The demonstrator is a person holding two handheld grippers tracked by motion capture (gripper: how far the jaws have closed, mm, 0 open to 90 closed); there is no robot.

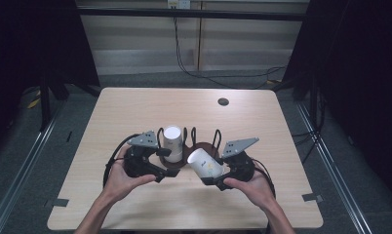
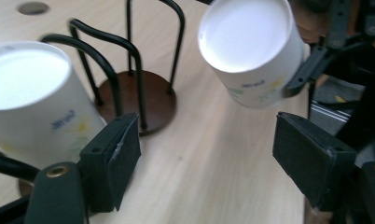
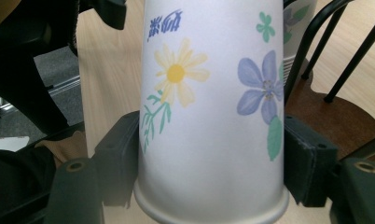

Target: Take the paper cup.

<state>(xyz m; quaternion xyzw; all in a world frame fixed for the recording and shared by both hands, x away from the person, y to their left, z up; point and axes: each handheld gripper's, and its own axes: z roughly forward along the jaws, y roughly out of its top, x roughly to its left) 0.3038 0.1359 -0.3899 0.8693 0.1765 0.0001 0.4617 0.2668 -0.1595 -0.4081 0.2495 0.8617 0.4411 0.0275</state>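
Note:
A white paper cup with flower print (image 3: pixel 209 93) is clamped between the jaws of my right gripper (image 3: pixel 209 158). In the high view this cup (image 1: pixel 203 163) is tilted, its closed base pointing up and left, just in front of a dark wooden rack (image 1: pixel 203 146) with black wire loops. A second flowered cup (image 1: pixel 172 141) stands bottom-up at the rack's left end. My left gripper (image 1: pixel 166 164) is beside that cup, open. In the left gripper view its jaws stand wide apart over bare table, with the racked cup (image 2: pixel 31 102) left and the held cup (image 2: pixel 251 46) upper right.
The rack's round wooden base (image 2: pixel 146 100) and wire loops (image 2: pixel 129 51) stand just beyond my left gripper. A round cable hole (image 1: pixel 223 102) is at the table's far right. Light wooden table (image 1: pixel 135 107) extends behind and beside the rack. The person's hands come from the near edge.

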